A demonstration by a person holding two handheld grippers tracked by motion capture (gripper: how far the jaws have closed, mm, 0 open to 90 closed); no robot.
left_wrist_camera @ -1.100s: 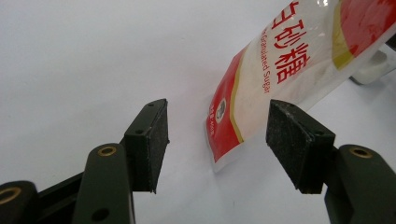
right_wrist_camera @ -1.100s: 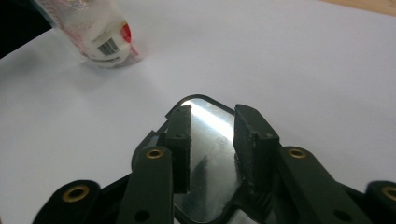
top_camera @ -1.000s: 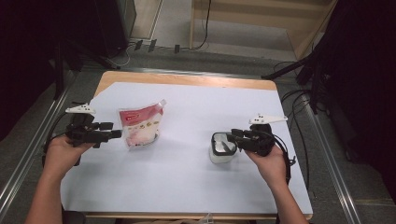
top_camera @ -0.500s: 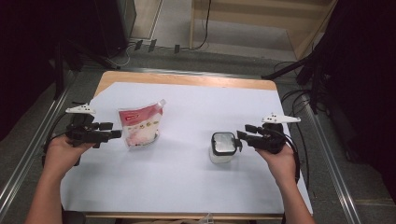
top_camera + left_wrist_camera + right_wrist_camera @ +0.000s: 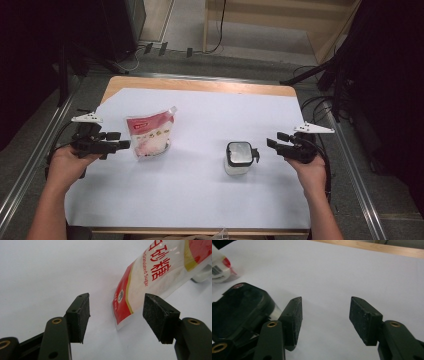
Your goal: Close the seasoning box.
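My right claw (image 5: 270, 143) stands apart from the lidded container (image 5: 239, 158), its jaws half wide with nothing between them; they have just been opening. So I judge the container set down and released, upright on the white sheet of the table (image 5: 200, 205). My left claw (image 5: 125, 144) waits fairly wide and empty, just beside the sugar pouch (image 5: 148, 136). Next, I'd say, it must close on the pouch's lower corner, squarely

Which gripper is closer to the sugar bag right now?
Left. The left gripper sits open just beside the sugar bag, not touching. The right gripper is across the table, next to the black-lidded container.
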